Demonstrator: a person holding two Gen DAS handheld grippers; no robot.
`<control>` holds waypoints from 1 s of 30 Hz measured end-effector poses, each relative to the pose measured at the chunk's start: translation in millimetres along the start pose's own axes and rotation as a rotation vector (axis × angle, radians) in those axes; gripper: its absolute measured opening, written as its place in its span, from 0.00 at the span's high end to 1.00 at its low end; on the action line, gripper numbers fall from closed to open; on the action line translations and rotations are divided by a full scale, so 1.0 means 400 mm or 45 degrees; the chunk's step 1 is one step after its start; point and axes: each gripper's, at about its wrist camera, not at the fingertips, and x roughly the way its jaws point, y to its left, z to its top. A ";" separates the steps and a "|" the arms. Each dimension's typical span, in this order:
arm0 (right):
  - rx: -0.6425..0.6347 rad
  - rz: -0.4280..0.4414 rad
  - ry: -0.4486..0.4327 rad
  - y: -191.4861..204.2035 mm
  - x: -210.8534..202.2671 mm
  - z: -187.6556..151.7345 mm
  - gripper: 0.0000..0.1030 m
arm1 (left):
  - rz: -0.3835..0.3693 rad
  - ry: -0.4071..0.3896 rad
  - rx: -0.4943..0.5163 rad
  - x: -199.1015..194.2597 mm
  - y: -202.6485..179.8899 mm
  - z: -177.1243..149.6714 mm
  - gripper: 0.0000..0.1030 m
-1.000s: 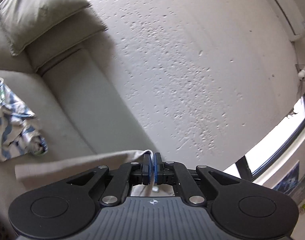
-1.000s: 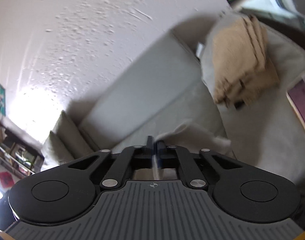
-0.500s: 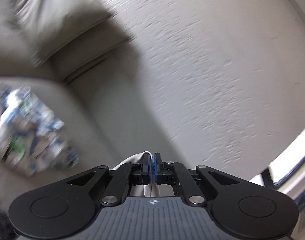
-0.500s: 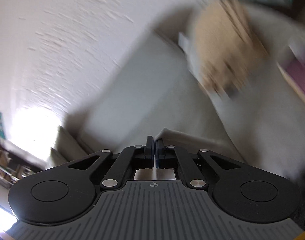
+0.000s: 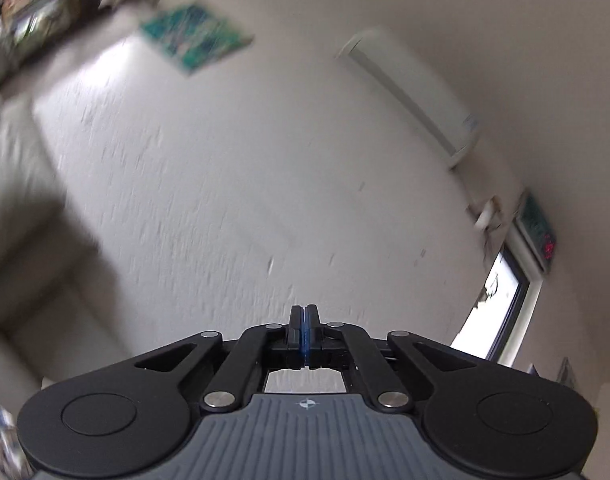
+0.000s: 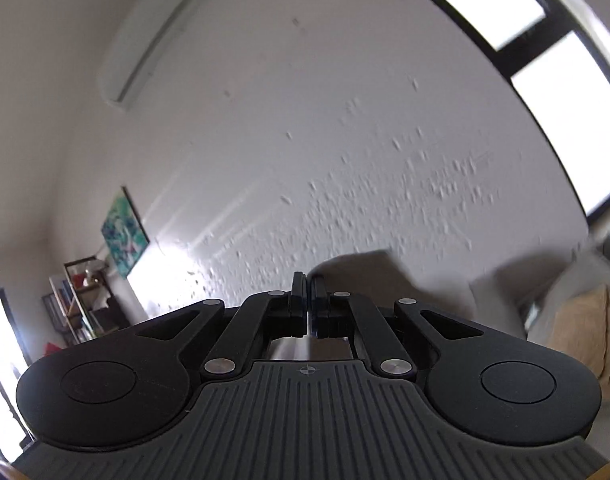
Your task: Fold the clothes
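My left gripper (image 5: 305, 314) is shut and points up at the white wall; no cloth shows past its fingertips, and whatever it may pinch hangs out of sight below. My right gripper (image 6: 308, 286) is shut too, and a fold of beige-grey cloth (image 6: 359, 276) rises just right of its fingertips. It seems to pinch that garment. The rest of the garment is hidden beneath both grippers. A folded tan pile (image 6: 585, 332) lies on the sofa at the right.
The textured white wall (image 5: 265, 160) fills both views, with an air conditioner (image 5: 409, 88), a green painting (image 6: 125, 236), a bookshelf (image 6: 81, 300) and windows (image 6: 561, 92). The grey sofa back (image 5: 33, 300) shows blurred at the left.
Both grippers have swung sharply upward, from facing the sofa to facing the high wall. The patterned clothes and the cloth edge at the left fingers have dropped out of view.
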 end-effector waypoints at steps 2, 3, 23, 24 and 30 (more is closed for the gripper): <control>-0.085 -0.023 -0.051 0.023 -0.023 -0.004 0.99 | -0.006 0.027 0.021 -0.006 -0.024 0.016 1.00; -0.095 -0.040 -0.013 0.026 -0.016 -0.007 0.99 | 0.014 0.087 0.044 0.010 -0.029 0.009 1.00; 0.371 -0.486 1.046 -0.434 0.121 -0.713 0.60 | 0.666 1.453 -0.178 -0.022 0.457 -0.659 0.65; 0.396 -0.530 1.073 -0.464 0.119 -0.746 0.58 | 0.670 1.467 -0.167 -0.020 0.460 -0.668 0.64; 0.228 -0.728 1.224 -0.548 0.149 -0.796 0.44 | 0.644 1.490 -0.142 -0.011 0.462 -0.697 0.63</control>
